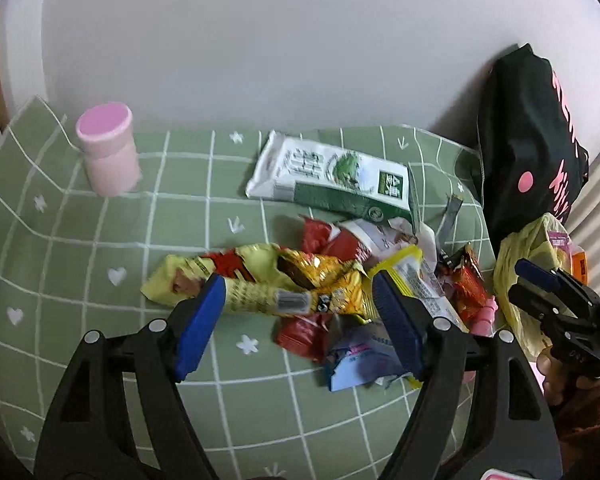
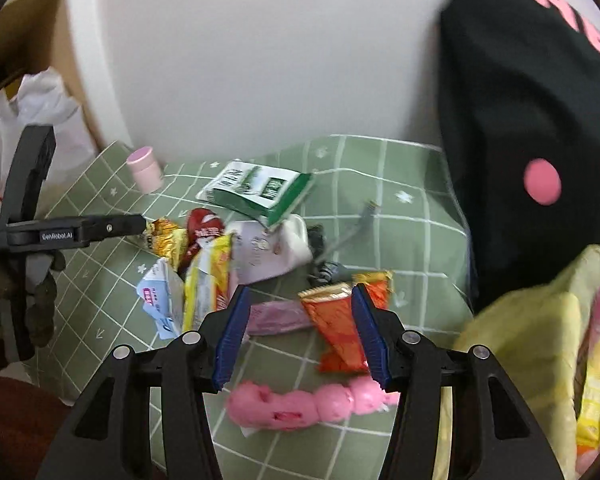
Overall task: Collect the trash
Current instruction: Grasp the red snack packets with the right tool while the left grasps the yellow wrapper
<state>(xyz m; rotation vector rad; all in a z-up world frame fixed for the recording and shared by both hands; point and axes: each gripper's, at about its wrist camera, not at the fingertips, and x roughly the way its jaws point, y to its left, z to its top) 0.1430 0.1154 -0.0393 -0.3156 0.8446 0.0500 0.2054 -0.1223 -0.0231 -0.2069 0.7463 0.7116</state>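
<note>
Black bag (image 1: 528,144) leans at the green checked tablecloth's (image 1: 60,240) right edge, wrapper pile (image 1: 324,280) mid-cloth. Only the right wrist view shows the pink squishy toy (image 2: 300,404) by the near edge. Left gripper (image 1: 300,320) and right gripper (image 2: 300,328) both gape wide, holding nothing.

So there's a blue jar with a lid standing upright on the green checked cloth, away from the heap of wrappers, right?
Not blue: the left wrist view shows the jar is pink. It does stand upright on the green checked cloth, apart from the wrappers.
</note>
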